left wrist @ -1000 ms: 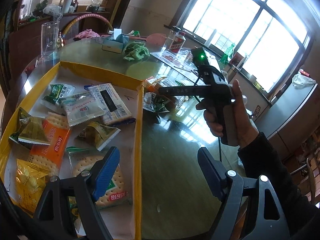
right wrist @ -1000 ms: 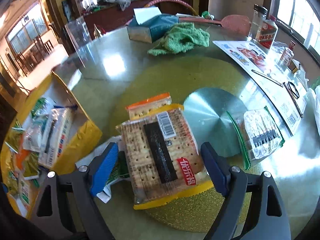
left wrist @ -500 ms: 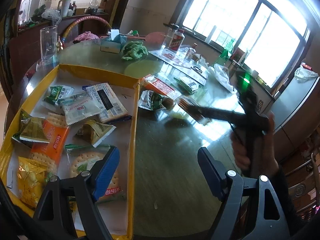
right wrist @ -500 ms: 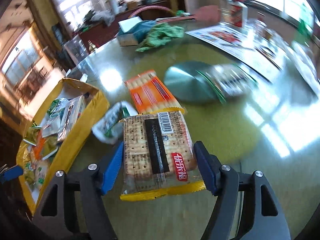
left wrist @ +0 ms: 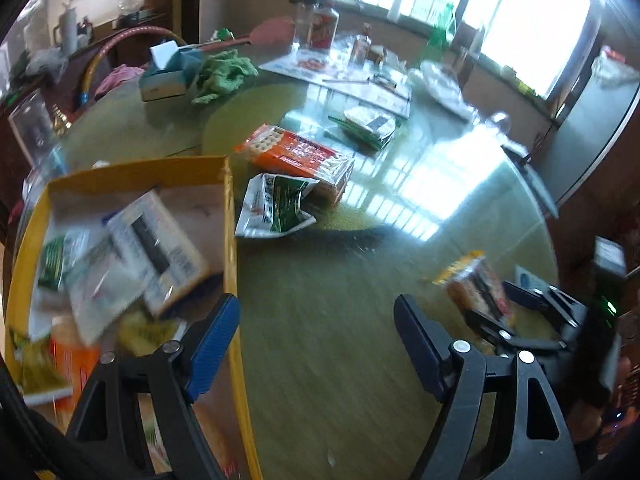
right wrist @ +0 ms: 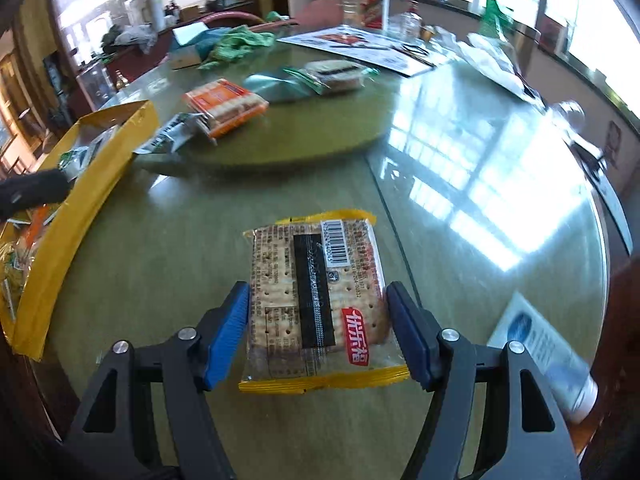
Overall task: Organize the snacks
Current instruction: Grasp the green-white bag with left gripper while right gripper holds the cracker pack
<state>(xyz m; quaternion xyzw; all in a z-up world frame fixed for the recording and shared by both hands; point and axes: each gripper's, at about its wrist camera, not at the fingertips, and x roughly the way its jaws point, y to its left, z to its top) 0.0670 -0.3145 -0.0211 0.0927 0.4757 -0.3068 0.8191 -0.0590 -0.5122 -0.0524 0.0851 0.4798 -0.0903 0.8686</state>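
My right gripper clamps a yellow-edged cracker packet; only my left view shows the yellow tray filled with snacks. My left gripper gapes empty over the glass-topped round table beside bright windows.

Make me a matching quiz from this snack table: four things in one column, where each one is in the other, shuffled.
Things:
1. yellow-edged cracker pack
2. orange cracker pack
3. green cloth
4. white and green packet

Places:
A. beside the tissue box
B. just outside the yellow box's wall
C. between the right gripper's fingers
D. on the round turntable

Pairs: 1-C, 2-D, 3-A, 4-B
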